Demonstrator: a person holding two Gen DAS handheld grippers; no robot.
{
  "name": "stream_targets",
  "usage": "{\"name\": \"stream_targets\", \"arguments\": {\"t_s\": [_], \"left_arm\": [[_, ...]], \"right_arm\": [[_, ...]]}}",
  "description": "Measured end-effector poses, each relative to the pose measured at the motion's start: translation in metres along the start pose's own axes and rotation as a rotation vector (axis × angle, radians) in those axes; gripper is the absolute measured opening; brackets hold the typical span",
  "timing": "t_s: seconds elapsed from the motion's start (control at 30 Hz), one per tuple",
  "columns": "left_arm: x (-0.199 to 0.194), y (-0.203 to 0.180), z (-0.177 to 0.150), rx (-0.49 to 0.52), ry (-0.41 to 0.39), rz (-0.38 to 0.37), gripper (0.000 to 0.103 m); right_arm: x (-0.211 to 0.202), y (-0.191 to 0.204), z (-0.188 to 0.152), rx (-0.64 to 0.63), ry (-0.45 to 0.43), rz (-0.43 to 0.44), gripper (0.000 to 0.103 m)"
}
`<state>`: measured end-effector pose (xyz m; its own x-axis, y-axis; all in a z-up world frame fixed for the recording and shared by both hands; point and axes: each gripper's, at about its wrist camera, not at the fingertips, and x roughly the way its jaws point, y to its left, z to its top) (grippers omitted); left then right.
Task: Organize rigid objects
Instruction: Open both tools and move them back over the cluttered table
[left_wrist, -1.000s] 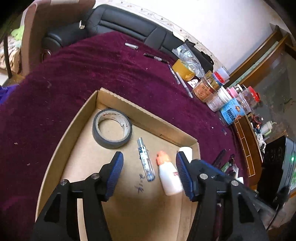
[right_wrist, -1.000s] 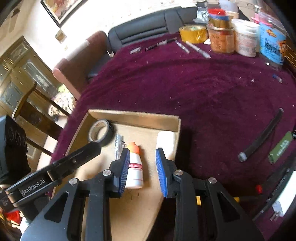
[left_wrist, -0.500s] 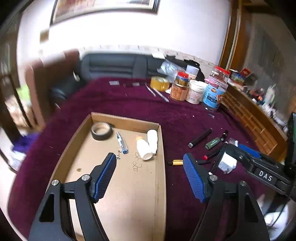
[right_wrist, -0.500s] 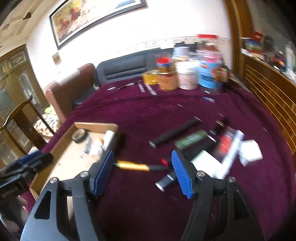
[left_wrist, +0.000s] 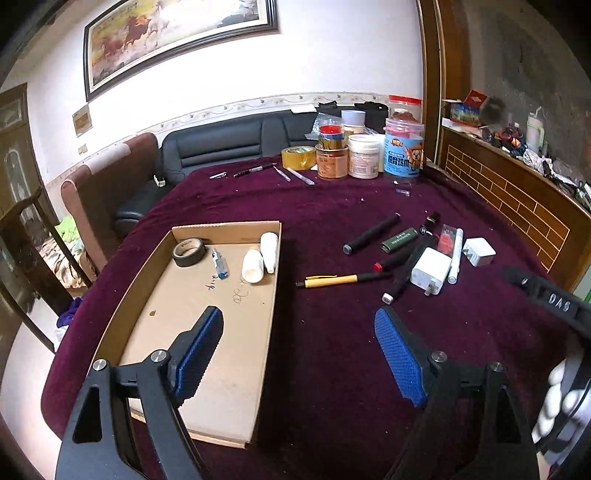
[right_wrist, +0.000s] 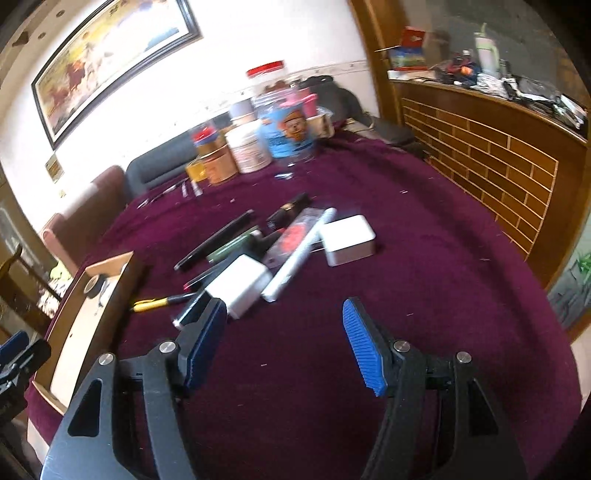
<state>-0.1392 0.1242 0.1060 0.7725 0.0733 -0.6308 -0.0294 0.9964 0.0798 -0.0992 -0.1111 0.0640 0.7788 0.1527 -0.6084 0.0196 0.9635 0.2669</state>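
Note:
A shallow cardboard tray (left_wrist: 207, 369) lies on the purple cloth, holding a black tape roll (left_wrist: 189, 252), a small clipper (left_wrist: 220, 263) and two white bottles (left_wrist: 260, 256). My left gripper (left_wrist: 299, 358) is open and empty, held high over the tray's right edge. To the right lies a pile: a yellow pen (left_wrist: 332, 279), black sticks (left_wrist: 371, 233), a green bar (left_wrist: 399, 240), a white marker (right_wrist: 301, 254) and two white chargers (right_wrist: 238, 283) (right_wrist: 347, 239). My right gripper (right_wrist: 284, 347) is open and empty, just in front of the pile.
Jars, tubs and a yellow tape roll (left_wrist: 299, 158) stand at the table's far edge, with pens (left_wrist: 258, 170) beside them. A wooden partition (left_wrist: 517, 199) runs along the right. A sofa and chairs (left_wrist: 107, 192) stand behind and left.
Both grippers have pulled up and back from the tray, leaving the orange-capped white bottle in it. The right one has swung right to the pile and opened wider.

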Motion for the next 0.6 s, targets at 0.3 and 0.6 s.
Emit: {"name": "stream_targets", "arguments": {"t_s": [0.3,0.6], "left_arm": [[0.013,-0.015,-0.001,0.029,0.048,0.006,0.08],[0.048,-0.019,-0.002,0.041,0.134,0.013,0.08]], "right_arm": [[0.004,-0.026,0.022,0.005,-0.045,-0.065,0.065],[0.048,-0.062,0.058,0.128,-0.073,-0.119,0.065]]}}
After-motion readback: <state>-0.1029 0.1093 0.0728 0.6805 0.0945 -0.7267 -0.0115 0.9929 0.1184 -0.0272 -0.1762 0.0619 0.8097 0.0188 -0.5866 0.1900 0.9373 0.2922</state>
